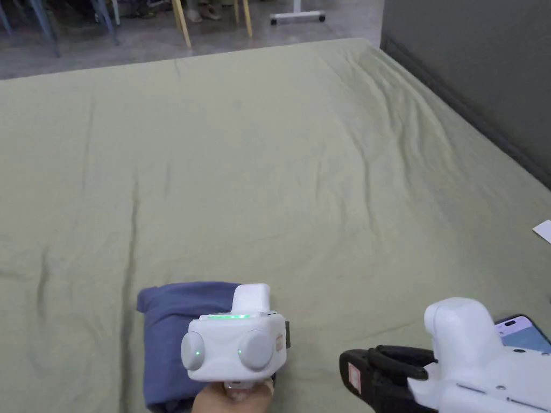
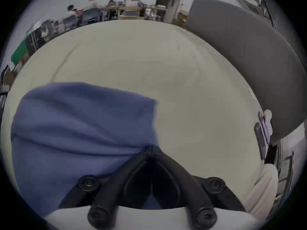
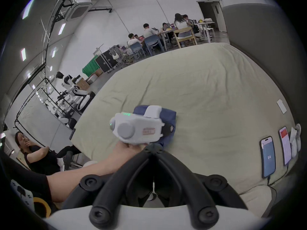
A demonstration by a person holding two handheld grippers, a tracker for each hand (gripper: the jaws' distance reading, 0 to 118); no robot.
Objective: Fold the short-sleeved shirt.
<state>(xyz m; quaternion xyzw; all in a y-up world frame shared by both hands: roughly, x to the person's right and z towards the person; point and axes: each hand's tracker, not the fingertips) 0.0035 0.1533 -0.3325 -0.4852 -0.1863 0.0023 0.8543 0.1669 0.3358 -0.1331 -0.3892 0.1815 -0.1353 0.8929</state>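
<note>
Your shirt [image 1: 169, 344] lies folded into a small blue bundle on the green bed [image 1: 301, 177], close to the near edge and left of centre in the head view. In the left gripper view the shirt [image 2: 79, 127] spreads to the left of the fingers, creased across its top, with its right edge blurred.

Your left gripper [image 2: 152, 149] sits over the shirt's right side. Its fingers are together, tips meeting. Whether any cloth is pinched between them I cannot tell; the tips lie right at the fabric's edge. In the head view the white body of the left gripper [image 1: 237, 344] covers the right part of the bundle, with your left hand [image 1: 231, 399] under it.

Your right gripper [image 3: 153, 148] hangs off to the right, apart from the shirt, above bare bed. Its fingers are also together, with nothing between them. In the head view the right gripper [image 1: 360, 376] points left toward the bundle, black fingers leading. The right gripper view looks across at your left hand [image 3: 127, 148] and the shirt [image 3: 171, 117] beyond.

Two phones [image 3: 267, 157] lie at the bed's right edge, well apart from the shirt, and a white card [image 1: 542, 230] rests farther up that side. People [image 3: 166, 29] sit at tables beyond the bed.
</note>
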